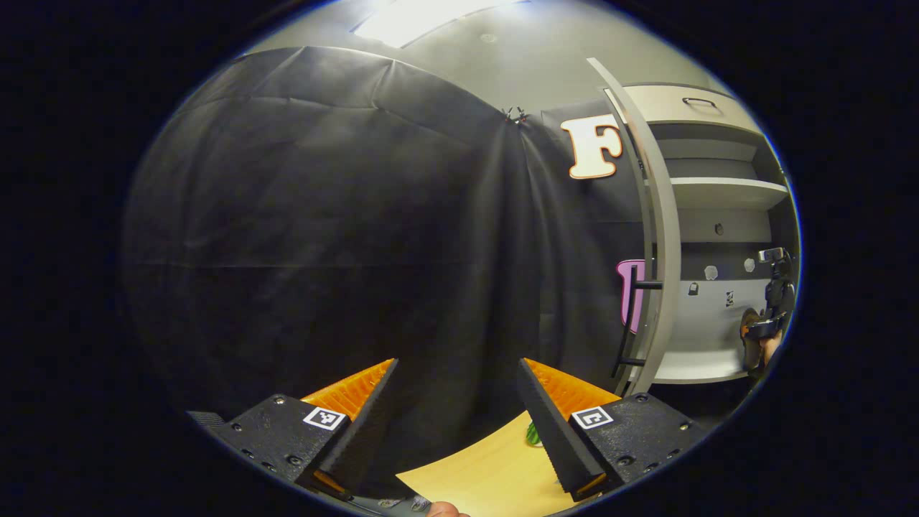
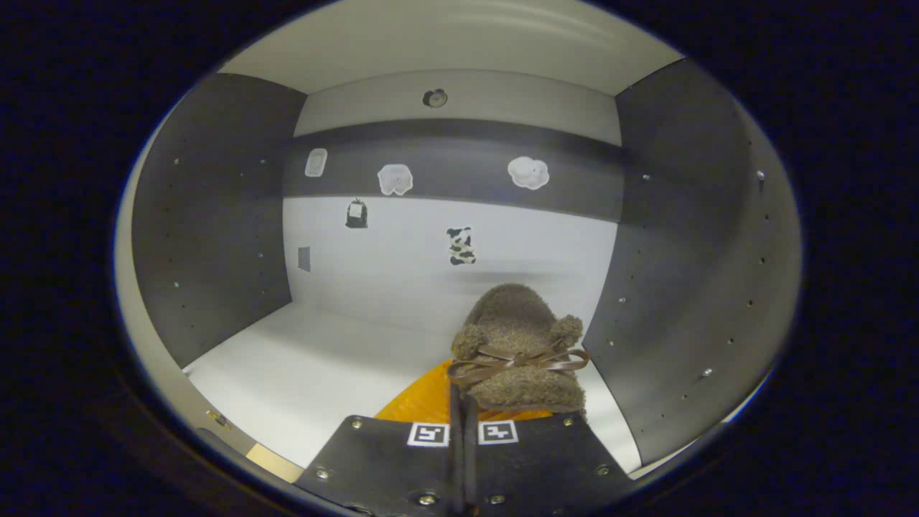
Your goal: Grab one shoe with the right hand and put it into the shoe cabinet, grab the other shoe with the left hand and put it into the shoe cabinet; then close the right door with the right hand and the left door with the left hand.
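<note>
I counted one brown shoe (image 2: 523, 352) inside one shoe cabinet (image 2: 215, 215); five small stickers (image 2: 528, 172) sat on its back wall; from my left claw I saw one open cabinet door (image 1: 660, 237), two black handles (image 1: 632, 323) and one drawer (image 1: 689, 104).

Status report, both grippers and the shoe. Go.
Right gripper shut on brown shoe, inside shoe cabinet over its white shelf. Left gripper open, empty. Nothing blocking.

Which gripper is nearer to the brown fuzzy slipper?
Right. The right gripper is clamped on the brown fuzzy slipper inside the shoe cabinet. The left gripper is open, outside the cabinet, well away.
</note>
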A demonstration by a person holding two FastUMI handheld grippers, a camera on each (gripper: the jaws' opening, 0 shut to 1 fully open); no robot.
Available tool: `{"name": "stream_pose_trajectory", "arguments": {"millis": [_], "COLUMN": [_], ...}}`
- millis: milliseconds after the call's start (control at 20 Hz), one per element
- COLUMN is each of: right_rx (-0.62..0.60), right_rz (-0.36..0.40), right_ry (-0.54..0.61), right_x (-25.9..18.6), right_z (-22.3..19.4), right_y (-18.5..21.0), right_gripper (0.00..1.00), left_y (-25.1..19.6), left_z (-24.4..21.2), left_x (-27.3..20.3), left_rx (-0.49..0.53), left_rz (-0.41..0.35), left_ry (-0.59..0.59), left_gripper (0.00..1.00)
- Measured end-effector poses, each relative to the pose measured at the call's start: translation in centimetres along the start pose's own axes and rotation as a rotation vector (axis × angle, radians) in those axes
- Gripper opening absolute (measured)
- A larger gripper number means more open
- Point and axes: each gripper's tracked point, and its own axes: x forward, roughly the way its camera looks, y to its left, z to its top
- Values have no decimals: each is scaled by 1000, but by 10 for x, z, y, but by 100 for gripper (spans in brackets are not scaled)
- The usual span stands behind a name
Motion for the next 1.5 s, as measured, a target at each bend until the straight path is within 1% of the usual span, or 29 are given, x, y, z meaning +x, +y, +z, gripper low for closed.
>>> {"name": "stream_pose_trajectory", "arguments": {"millis": [150, 200, 350, 400, 450, 500, 550, 600, 700, 750, 800, 850, 900, 950, 1050, 1100, 1150, 1250, 1300, 1350, 1400, 1450, 1500], "right_rx": [25, 28, 76, 97, 121, 143, 153, 155, 159, 161, 155, 145, 134, 120, 93, 78, 73, 85, 93, 95, 89, 77, 63], "right_rz": [-4, -7, -21, -30, -24, -11, -10, -13, -4, 6, 11, 10, 15, 17, 18, 13, 17, 34, 39, 43, 43, 52, 59], "right_ry": [40, 49, 91, 114, 137, 150, 158, 159, 153, 155, 155, 154, 148, 144, 96, 57, 16, -57, -92, -128, -153, -181, -207], "right_x": [9, 11, 13, 15, 17, 17, 14, 15, 5, -1, -7, -15, -23, -34, -58, -71, -90, -131, -152, -174, -196, -218, -239], "right_z": [-14, -16, -22, -27, -30, -30, -31, -30, -25, -23, -21, -20, -17, -14, 1, 14, 27, 56, 69, 81, 92, 100, 109], "right_y": [-3, -5, -7, -8, -8, -5, -6, -7, -4, -1, -1, -1, -1, -1, -4, -8, -8, -7, -8, -10, -12, -12, -11], "right_gripper": [0, 0, 1, 3, 7, 7, 9, 9, 23, 36, 45, 55, 53, 59, 57, 60, 60, 60, 57, 56, 60, 60, 58], "left_y": [5, 5, 4, 3, 2, 1, 0, -1, -6, -10, -17, -25, -33, -38, -53, -62, -73, -97, -109, -120, -131, -143, -156], "left_z": [-3, -3, -5, -4, -5, -4, -4, -2, 2, 6, 9, 10, 14, 17, 20, 22, 22, 27, 29, 29, 28, 26, 24], "left_x": [0, -1, -1, -1, -2, -3, -4, -5, -7, -10, -12, -15, -18, -22, -30, -34, -39, -44, -48, -54, -60, -67, -73], "left_rx": [4, 5, 8, 8, 7, 5, 5, 2, -5, -10, -16, -20, -23, -26, -31, -34, -36, -32, -29, -28, -30, -33, -35], "left_rz": [21, 21, 11, 4, -4, -14, -24, -32, -58, -75, -93, -114, -134, -157, -213, -243, -278, -354, -395, -437, -478, -520, -561], "left_ry": [10, 14, 15, 15, 13, 11, 8, 4, -9, -17, -24, -32, -41, -48, -59, -65, -66, -68, -68, -67, -64, -59, -51], "left_gripper": [100, 98, 99, 97, 97, 99, 99, 99, 98, 99, 99, 97, 98, 98, 98, 98, 98, 97, 98, 98, 99, 99, 99]}}
